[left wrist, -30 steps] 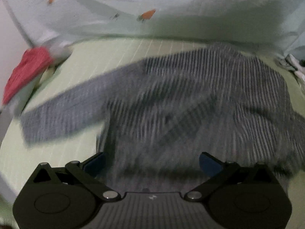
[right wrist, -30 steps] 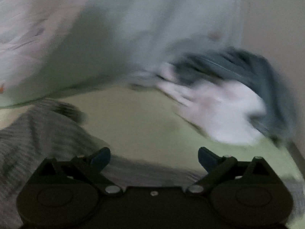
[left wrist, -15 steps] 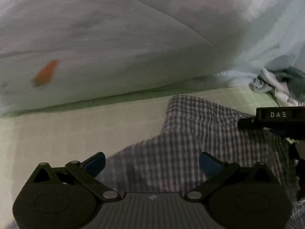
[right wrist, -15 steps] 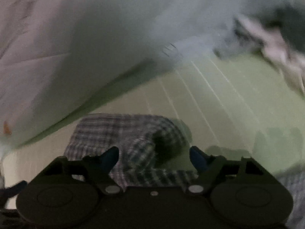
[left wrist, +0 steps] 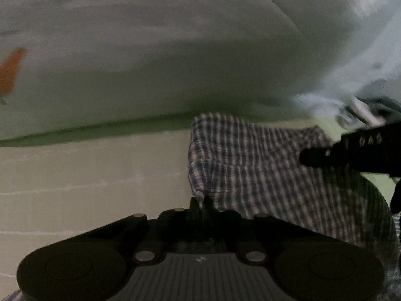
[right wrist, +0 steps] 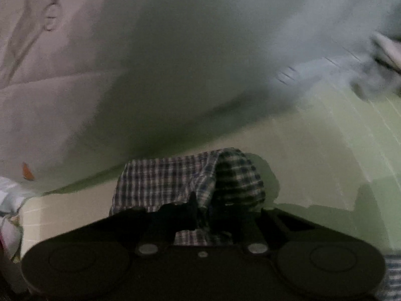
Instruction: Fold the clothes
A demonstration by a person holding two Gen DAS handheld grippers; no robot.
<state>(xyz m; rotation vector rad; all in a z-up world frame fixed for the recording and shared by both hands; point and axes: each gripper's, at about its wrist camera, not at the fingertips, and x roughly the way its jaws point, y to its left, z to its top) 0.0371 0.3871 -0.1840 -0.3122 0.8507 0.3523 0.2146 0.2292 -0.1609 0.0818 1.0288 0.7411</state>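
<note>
Half a second ago both pairs of my jaws stood wide. Now my left gripper (left wrist: 200,202) pinches an edge of the blue-and-white checked cotton garment (left wrist: 263,170), lower centre of its frame. My right gripper (right wrist: 201,204) is clamped on a fold likewise. The garment lies on the pale green sheet (left wrist: 87,175). Judgement: grasp secured, fold can begin.

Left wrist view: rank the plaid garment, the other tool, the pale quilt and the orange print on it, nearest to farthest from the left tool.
1. Plaid garment: pinched in the left tool.
2. Right tool: right side, over the garment's far right part.
3. Pale quilt: bulging behind the garment, across the back.
4. Orange print: far left on the quilt, so too close to call against it.
</note>
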